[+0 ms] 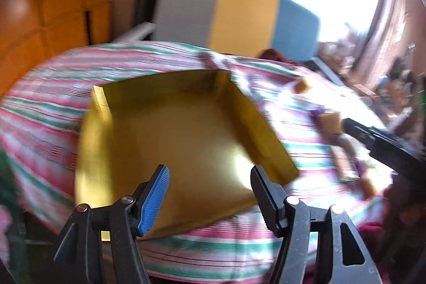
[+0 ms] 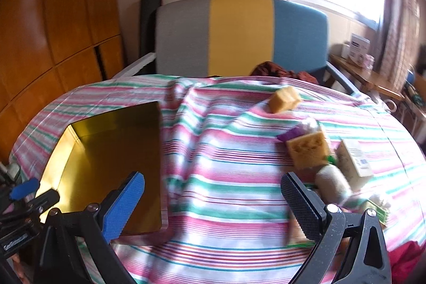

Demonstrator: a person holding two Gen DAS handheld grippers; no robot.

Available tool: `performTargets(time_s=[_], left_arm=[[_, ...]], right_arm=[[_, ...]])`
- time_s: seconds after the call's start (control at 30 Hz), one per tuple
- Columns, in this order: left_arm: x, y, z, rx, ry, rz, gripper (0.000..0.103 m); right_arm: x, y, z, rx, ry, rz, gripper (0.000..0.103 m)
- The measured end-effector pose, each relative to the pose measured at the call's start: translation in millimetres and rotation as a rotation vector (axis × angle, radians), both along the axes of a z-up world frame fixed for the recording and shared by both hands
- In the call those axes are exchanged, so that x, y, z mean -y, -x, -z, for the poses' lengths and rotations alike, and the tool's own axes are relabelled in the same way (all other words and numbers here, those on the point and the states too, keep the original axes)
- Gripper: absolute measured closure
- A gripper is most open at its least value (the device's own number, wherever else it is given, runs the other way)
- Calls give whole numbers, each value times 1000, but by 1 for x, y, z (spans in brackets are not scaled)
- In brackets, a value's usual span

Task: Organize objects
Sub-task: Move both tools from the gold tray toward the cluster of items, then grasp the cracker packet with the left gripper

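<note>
Both grippers empty. Left gripper [image 1: 210, 193] has its jaws parted with nothing between them, hanging above the near edge of the gold box [image 1: 170, 129]. Right gripper [image 2: 213, 204] is spread as wide as it goes, nothing between the pads, pointing down at bare striped cloth [image 2: 226, 177] just right of the box.

Box is empty, lying on the cloth. Everything to sort sits right of the box: a small tan block [image 2: 283, 99] farthest from it toward the chair [image 2: 239, 33], then a cluster of a yellow sponge [image 2: 308, 152], a pale carton [image 2: 352, 164], a whitish roll [image 2: 332, 184] and a purple-wrapped piece [image 2: 293, 133], all touching or overlapping. A flat green-edged packet [image 2: 298, 236] lies right under the right gripper's black finger [image 2: 300, 204].

Risks, as I judge them:
- Cluster is tight, so closing on the sponge likely drags the roll or carton along, or knocks them off the right edge.
- Cloth is loose and wrinkled; a low pinch could catch fabric and pull the box and items.
- Box walls look thin and shiny; the left gripper bumping the rim could slide or tip it.
- Both views are smeared, so item edges are uncertain.
</note>
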State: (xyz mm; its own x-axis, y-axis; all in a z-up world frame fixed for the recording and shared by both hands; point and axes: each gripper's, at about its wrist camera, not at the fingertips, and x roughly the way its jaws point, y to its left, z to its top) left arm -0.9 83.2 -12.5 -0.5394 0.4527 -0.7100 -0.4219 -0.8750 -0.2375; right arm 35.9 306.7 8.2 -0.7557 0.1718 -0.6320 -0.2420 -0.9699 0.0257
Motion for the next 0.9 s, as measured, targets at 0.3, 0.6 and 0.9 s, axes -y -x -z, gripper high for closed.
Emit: performTargets(time_s=[0.3, 0.6, 0.9], left_arm=[[-49, -8, -2, 22, -35, 175, 36], [-124, -8, 17, 156, 21, 374, 37], [-213, -18, 26, 147, 93, 536, 37]], right_arm=[[-117, -55, -22, -25, 139, 224, 0], [-210, -133, -23, -102, 243, 467, 0], [-231, -141, -2, -141, 359, 492, 0]])
